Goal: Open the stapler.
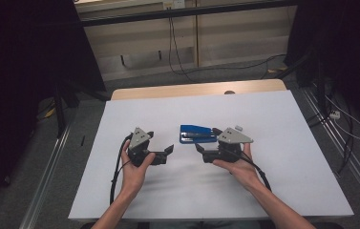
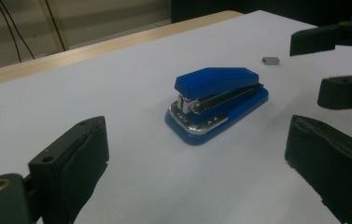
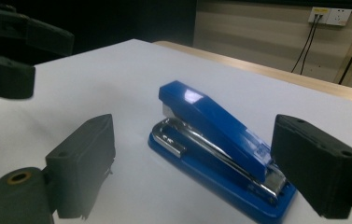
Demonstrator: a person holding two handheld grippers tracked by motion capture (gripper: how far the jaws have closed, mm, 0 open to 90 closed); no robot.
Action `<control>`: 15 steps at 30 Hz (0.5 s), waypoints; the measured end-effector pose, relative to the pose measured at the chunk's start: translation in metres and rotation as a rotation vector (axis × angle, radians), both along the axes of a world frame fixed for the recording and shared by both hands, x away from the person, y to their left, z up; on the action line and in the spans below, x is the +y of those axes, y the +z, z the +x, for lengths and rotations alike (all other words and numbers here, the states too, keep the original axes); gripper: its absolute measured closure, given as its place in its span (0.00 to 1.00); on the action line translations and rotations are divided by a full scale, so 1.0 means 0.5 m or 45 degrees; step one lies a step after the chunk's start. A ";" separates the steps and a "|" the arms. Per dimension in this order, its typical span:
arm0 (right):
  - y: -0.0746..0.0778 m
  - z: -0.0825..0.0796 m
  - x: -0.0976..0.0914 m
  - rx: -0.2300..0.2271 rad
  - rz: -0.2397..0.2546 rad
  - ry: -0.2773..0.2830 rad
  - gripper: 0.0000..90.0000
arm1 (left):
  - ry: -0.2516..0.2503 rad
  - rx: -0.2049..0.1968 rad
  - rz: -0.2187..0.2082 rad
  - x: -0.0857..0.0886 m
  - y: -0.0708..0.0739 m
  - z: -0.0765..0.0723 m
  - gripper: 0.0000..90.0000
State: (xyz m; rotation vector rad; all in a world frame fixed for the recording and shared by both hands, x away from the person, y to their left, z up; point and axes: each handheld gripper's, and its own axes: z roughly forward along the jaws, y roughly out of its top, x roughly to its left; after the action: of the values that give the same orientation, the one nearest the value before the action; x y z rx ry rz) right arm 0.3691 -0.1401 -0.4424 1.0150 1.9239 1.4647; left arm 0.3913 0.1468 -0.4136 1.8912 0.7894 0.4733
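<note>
Both tongs, left [image 1: 169, 151] and right [image 1: 199, 149], gape empty beside blue stapler [image 1: 197, 134]; its label looks unreadable.

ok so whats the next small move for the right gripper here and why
Probably ease the right gripper forward until its jaws straddle the blue stapler, then close. Both grippers are open and hold nothing; in the right gripper view the stapler lies flat on the white table just ahead, between the jaws' lines, still untouched. The left gripper sits farther away.

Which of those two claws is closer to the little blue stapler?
Right. The right claw sits just in front of the blue plastic stapler, nearly at its base; the left claw is farther off to the left.
</note>
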 end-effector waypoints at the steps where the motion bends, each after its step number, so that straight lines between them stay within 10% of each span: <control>1: 0.001 0.003 0.002 -0.003 0.003 0.003 0.16 | -0.006 0.007 -0.006 -0.004 0.000 0.003 0.07; 15: -0.004 0.045 0.027 -0.011 -0.034 0.013 0.22 | 0.015 -0.020 0.017 -0.035 -0.006 0.064 0.07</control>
State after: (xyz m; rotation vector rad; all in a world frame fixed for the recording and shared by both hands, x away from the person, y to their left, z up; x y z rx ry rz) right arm 0.3917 -0.1268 -0.4442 0.9868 1.9403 1.4430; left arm 0.4235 0.1295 -0.4165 1.8938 0.7893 0.5010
